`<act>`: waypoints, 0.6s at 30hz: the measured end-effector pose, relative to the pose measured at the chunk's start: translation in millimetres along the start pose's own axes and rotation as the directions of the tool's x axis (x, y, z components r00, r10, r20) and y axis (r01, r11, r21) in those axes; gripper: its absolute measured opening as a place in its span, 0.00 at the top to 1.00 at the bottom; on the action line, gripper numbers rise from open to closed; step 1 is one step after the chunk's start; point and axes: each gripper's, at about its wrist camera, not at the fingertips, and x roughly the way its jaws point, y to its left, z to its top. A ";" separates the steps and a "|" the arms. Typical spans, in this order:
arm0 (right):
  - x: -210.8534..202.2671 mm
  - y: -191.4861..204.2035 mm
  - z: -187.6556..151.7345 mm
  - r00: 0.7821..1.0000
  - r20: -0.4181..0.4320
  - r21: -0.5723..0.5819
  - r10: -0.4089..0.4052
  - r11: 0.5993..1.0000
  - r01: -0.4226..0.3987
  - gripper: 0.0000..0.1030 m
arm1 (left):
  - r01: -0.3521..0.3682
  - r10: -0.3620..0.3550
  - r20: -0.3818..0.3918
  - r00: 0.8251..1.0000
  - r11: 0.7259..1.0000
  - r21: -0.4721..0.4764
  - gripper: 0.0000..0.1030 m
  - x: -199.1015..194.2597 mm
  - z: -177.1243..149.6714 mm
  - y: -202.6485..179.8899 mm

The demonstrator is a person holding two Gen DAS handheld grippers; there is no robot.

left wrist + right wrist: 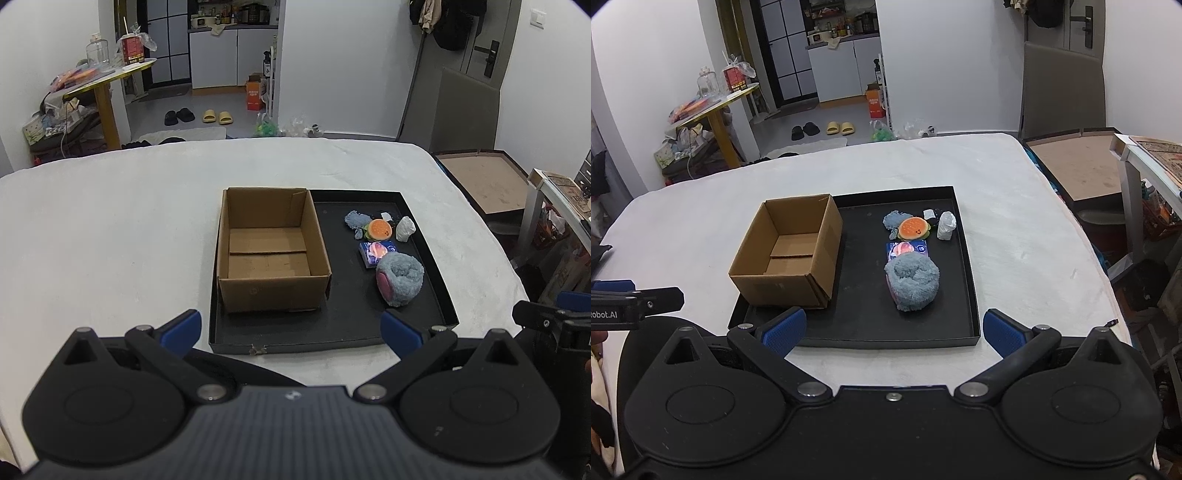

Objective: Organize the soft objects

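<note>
The left gripper [291, 330] is held above the near edge of the white cloth [110, 229], fingers spread wide with nothing between them. At its 12 o'clock stands the cardboard box [271, 251], open-topped and empty, occupying the left half of the black tray [332, 332].

The soft items lie in the right half of the tray, at about 1 o'clock from the left gripper and 12 o'clock from the right gripper [894, 326]. Nearest is a large blue fluffy toy [913, 282]. Touching its far side is a flat blue packet [907, 249]. Beyond that sit an orange burger toy [915, 228], a small blue fluffy piece [893, 220] at its 9 o'clock, and a white wrapped item [946, 225] at its 3 o'clock. A small dark item behind these is too small to identify.

The right gripper is also spread wide and empty.

Likely faults from this state:

- The far items are crowded and touching. Fingers closing on one may catch or drag a neighbour.
- The fluffy toy is bulky and compressible. A shallow pinch on the pile alone may slip during the lift.
- The box is light and unsecured. A knock on its rim during transfer may shift or tip it.
- The grippers are just beside each other. Simultaneous reaches toward the tray may collide.
</note>
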 end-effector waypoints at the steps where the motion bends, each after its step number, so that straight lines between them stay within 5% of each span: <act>1: 0.2 -0.1 0.3 1.000 0.000 -0.001 0.000 1.000 0.000 0.00 | 0.000 0.000 0.000 1.000 1.000 0.000 0.01 0.0 -0.1 0.1; 18: 0.9 0.0 1.5 1.000 0.000 -0.013 -0.028 1.000 0.028 0.00 | -0.006 0.006 -0.006 1.000 1.000 0.021 0.01 3.7 0.1 1.5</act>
